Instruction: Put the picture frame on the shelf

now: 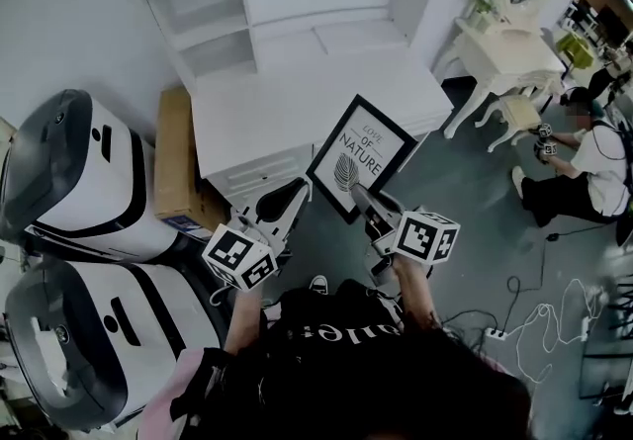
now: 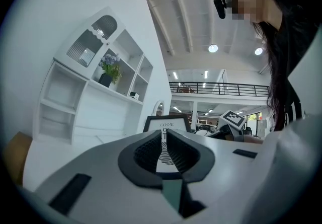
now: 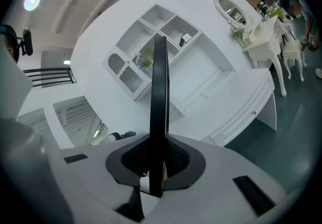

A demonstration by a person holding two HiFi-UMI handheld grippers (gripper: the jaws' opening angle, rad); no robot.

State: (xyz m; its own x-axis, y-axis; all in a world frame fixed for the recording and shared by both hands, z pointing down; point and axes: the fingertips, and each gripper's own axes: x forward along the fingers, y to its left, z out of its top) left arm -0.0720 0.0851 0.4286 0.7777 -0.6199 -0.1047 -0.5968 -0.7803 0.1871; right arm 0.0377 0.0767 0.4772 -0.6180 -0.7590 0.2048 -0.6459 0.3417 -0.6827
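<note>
Picture frame (image 1: 361, 153) up in the air, tilted, hanging over the front right corner of the white worktop (image 1: 267, 107), partly above it and partly above the grey floor. Right gripper (image 1: 358, 193) has it: jaws clamped on the frame's lower right edge, and in the right gripper view the black frame (image 3: 160, 92) stands edge-on, squeezed between the pads of that gripper (image 3: 160, 142). Left gripper (image 1: 297, 189) sits just beside the frame's lower left edge, not touching it as far as the head view tells. Its own view shows the tongs (image 2: 163, 135) closed to a sliver with nothing between them, the frame (image 2: 168, 125) visible beyond with its print facing this way. Shelf unit (image 1: 218, 23) rises at the worktop's back edge, cubbies on its left side. Cardboard box (image 1: 176, 156) leans at the worktop's left end.
</note>
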